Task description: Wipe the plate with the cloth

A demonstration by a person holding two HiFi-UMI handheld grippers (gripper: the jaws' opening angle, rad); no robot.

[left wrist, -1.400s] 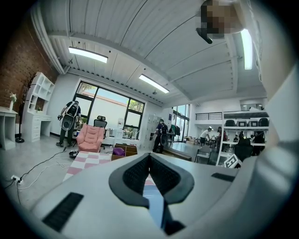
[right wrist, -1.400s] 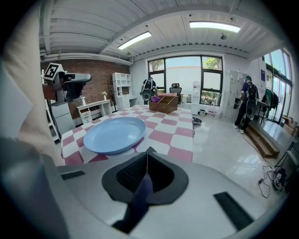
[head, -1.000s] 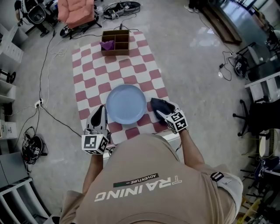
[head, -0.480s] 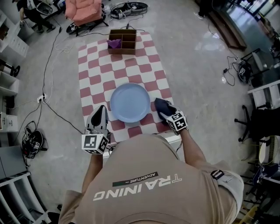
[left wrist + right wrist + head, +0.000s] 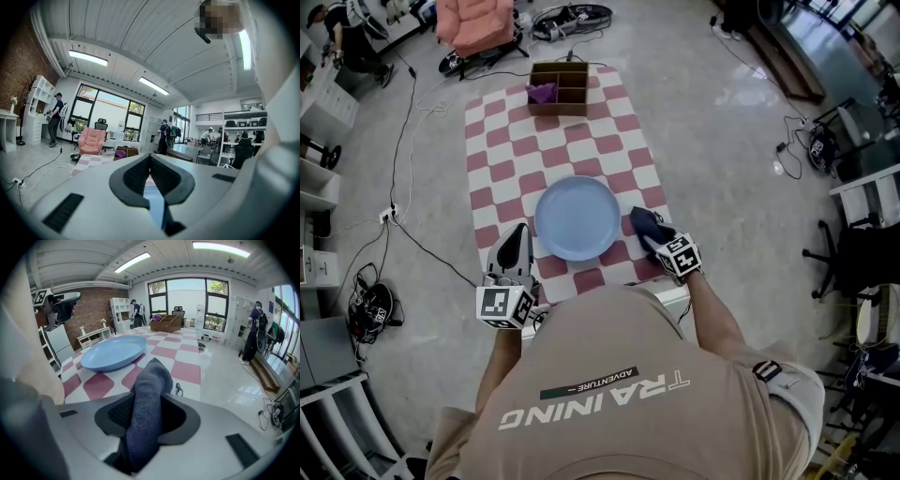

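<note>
The person's shoulders fill the bottom of the head view and cut off the near edge of the checked mat (image 5: 502,141). In that view the tips of the right gripper (image 5: 654,236) are buried in the dark cloth (image 5: 644,224), so the grip reads only from the right gripper view. There the jaws have just been closing and are clenched on the cloth (image 5: 145,413), which fills the gap between the pads.

The left gripper (image 5: 518,234) sits at the plate's lower left, its pads brought together at the tip with nothing between them. Its own view shows little beyond the jaws, only a blue sliver of plate (image 5: 154,206) through the slot behind them.

The blue plate (image 5: 577,217) lies flat at the middle of the mat. The cloth is bunched into a thick band. In the right gripper view its long axis runs up the frame along the jaws and ends in a rounded fold beyond them, just right of the plate (image 5: 114,352). In the head view it points up and left, just beside the plate's right rim — whether it touches the rim cannot be told.

At the top of the mat stands a brown divided box (image 5: 560,89) with something purple (image 5: 543,92) in its left compartment — too small to identify.
</note>
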